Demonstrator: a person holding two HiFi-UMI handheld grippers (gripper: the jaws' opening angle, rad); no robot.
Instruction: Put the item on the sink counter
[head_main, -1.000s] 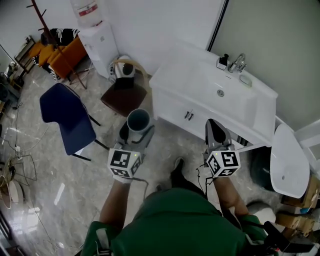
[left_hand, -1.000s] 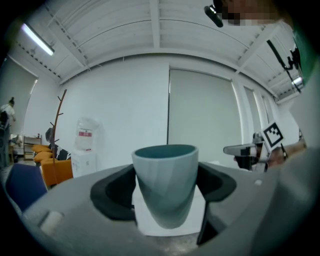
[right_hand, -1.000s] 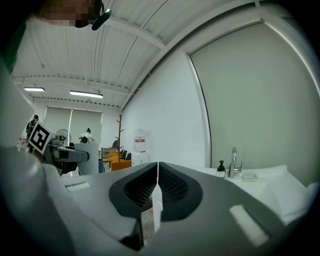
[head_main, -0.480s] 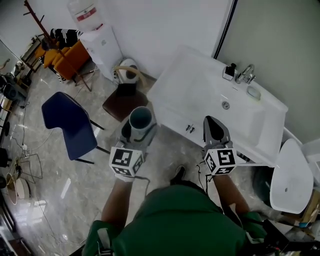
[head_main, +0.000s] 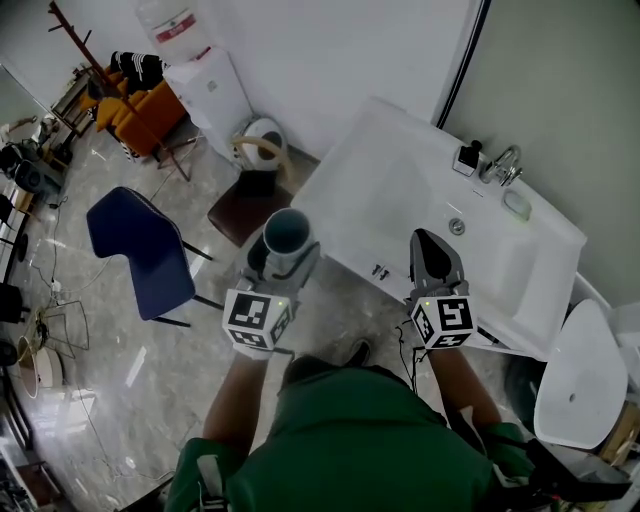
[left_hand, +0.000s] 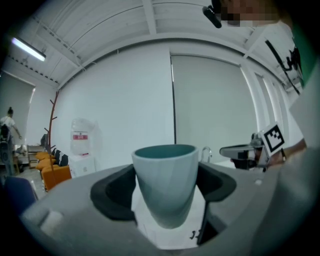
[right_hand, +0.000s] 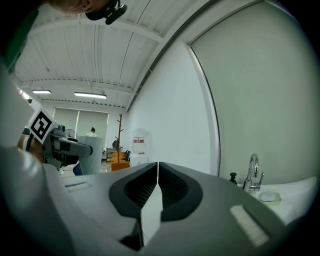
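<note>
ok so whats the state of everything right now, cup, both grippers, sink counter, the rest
cup, upright, held in the air
left gripper, shut on the cup
right gripper, shut, nothing between its jaws
sink counter, cup not on it yet
cabinet doors, closed
blue chair, upright
</note>
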